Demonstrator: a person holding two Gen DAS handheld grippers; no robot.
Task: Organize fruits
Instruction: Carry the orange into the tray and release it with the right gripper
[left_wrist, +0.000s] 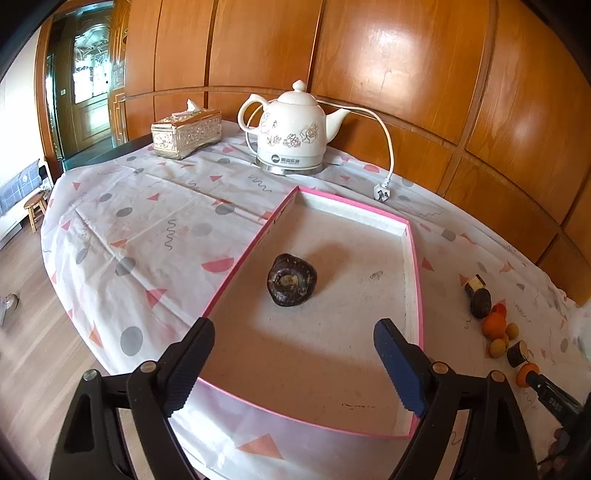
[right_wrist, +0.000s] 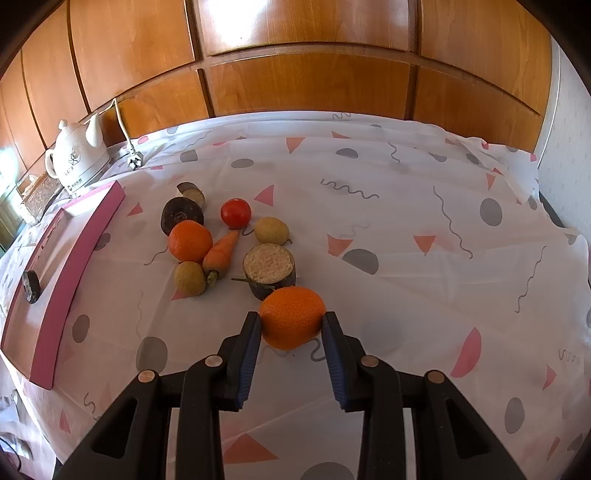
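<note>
A dark round fruit (left_wrist: 291, 280) lies alone inside the shallow pink-rimmed box (left_wrist: 415, 266), which also shows at the left of the right wrist view as the box (right_wrist: 92, 236) with the dark fruit (right_wrist: 31, 286). My left gripper (left_wrist: 294, 332) hangs open just short of that fruit, nothing between its fingers. My right gripper (right_wrist: 291, 319) is shut on an orange (right_wrist: 291, 321) just above the cloth. Beyond it lie a cut dark piece (right_wrist: 269, 271), a carrot (right_wrist: 221, 254), another orange (right_wrist: 190, 240), a tomato (right_wrist: 235, 212), two yellowish fruits (right_wrist: 271, 229) and dark pieces (right_wrist: 181, 214).
A white electric kettle (left_wrist: 291, 129) with its cord and plug (left_wrist: 382, 192) stands behind the box. A patterned tissue box (left_wrist: 186, 133) sits at the back left. The table edge falls away to wooden floor at the left; wood panelling backs the table.
</note>
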